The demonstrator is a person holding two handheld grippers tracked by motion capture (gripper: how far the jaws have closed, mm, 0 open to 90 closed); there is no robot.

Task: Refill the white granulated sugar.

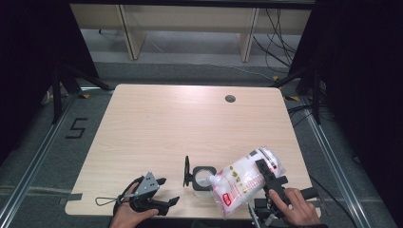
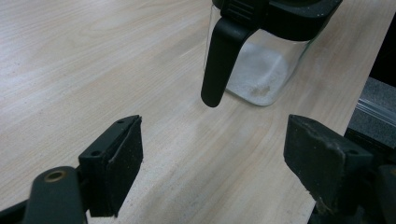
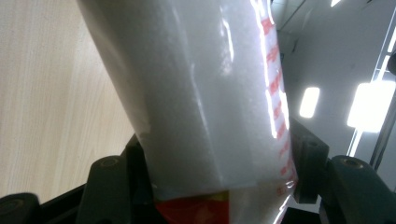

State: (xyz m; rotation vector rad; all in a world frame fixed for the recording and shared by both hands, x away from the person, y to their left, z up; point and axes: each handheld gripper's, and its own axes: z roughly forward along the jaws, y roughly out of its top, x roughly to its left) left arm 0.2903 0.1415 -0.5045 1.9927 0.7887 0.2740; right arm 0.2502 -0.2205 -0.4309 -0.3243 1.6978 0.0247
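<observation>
Right gripper view — bag (image 3: 210, 93) clamped between right gripper (image 3: 219, 186) jaws.

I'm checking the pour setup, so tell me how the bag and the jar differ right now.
The bag is soft plastic with red print, while the jar is rigid clear glass with a black rim. The bag hangs tilted in the right claw; the jar stands upright on the table. Both hold white granules.
</observation>
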